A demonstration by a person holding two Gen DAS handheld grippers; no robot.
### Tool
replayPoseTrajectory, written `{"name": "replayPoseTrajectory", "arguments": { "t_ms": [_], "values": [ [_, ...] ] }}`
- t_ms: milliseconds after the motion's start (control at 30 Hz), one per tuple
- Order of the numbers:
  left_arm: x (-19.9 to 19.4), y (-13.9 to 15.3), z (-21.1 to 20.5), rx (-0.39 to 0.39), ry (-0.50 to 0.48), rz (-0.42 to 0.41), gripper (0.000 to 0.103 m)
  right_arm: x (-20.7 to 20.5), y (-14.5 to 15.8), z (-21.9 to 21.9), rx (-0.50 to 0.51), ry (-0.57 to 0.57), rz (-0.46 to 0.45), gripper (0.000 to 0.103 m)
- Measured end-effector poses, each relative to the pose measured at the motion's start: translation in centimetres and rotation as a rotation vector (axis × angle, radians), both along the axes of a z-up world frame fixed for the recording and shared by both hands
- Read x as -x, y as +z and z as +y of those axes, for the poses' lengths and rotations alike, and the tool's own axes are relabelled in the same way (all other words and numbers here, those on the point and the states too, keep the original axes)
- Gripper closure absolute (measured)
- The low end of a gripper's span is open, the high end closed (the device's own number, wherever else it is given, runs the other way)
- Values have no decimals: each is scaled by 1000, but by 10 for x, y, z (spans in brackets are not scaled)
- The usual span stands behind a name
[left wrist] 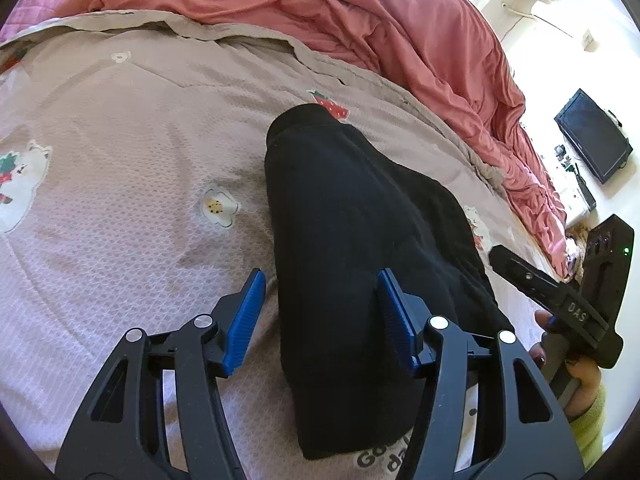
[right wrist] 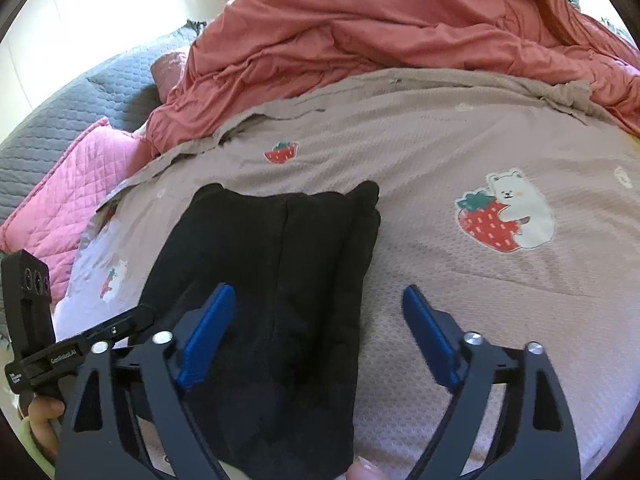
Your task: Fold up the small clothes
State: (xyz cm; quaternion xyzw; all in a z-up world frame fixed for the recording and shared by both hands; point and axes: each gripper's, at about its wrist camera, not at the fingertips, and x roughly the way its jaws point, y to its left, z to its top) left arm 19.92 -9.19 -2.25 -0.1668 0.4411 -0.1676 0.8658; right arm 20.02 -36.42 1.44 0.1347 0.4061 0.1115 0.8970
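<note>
- Left wrist view looks forward and down past the left gripper (left wrist: pixel 320 312), close above the bedspread (left wrist: pixel 120 128).
- Right wrist view does likewise.
- Both share the black garment (left wrist: pixel 360 240).

The black knit garment (left wrist: pixel 348 216), soft and thick, lies folded into a long narrow stack on the pinkish-grey printed bed cover (left wrist: pixel 120 128). Layered edges run along one long side. One narrow end shows a banded hem and points toward the cover's far edge, the other toward its near edge.
</note>
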Motion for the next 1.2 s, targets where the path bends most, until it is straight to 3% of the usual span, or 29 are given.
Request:
{"name": "replayPoseTrajectory", "arguments": {
  "t_ms": [67,133,167,333,767,1200],
  "values": [
    [6,5,2,-11,4,-17,53,10,5,-4,-5,-13,-20,12],
    [12,10,4,-23,10,-35,42,21,11,-5,1,-30,-46,7],
    [17,14,6,-32,17,-48,29,27,14,-6,6,-36,-57,6],
    [40,28,8,-97,27,-103,10,56,27,-1,36,-42,-131,5],
    [107,43,11,-204,68,-202,10,131,45,19,217,-70,-301,5],
    [148,40,10,-238,72,-194,10,174,41,21,227,-71,-278,5]
  ]
}}
